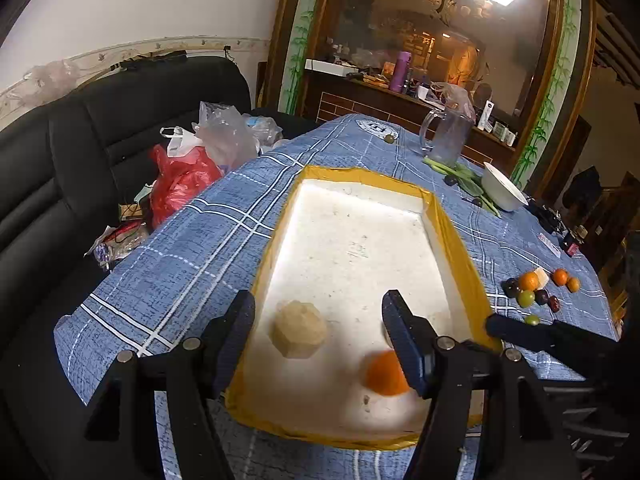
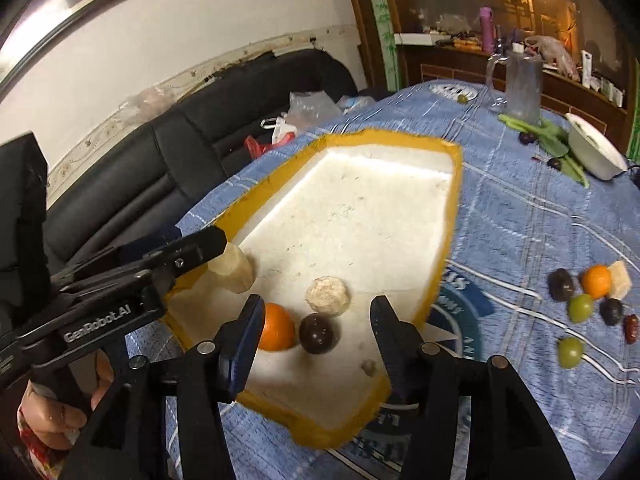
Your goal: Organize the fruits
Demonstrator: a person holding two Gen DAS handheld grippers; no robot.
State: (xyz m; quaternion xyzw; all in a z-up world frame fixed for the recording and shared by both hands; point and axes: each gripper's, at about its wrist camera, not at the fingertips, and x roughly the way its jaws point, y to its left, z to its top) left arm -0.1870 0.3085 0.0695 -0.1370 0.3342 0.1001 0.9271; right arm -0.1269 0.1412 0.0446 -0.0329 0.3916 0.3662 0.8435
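Inside, one round orange [image 2: 278,327] beside a dark plum [image 2: 319,334].

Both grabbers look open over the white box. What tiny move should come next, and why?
Probably swing the right gripper toward the loose fruits on the blue checked tablecloth, perhaps the small green round fruit. Its jaws are open and empty, the dark round fruit already lies in the yellow-rimmed white foam tray, and several fruits remain outside.

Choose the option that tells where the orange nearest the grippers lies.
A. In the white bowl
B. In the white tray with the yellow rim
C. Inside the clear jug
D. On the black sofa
B: the orange rests on the floor of the white tray, beside a dark round fruit.
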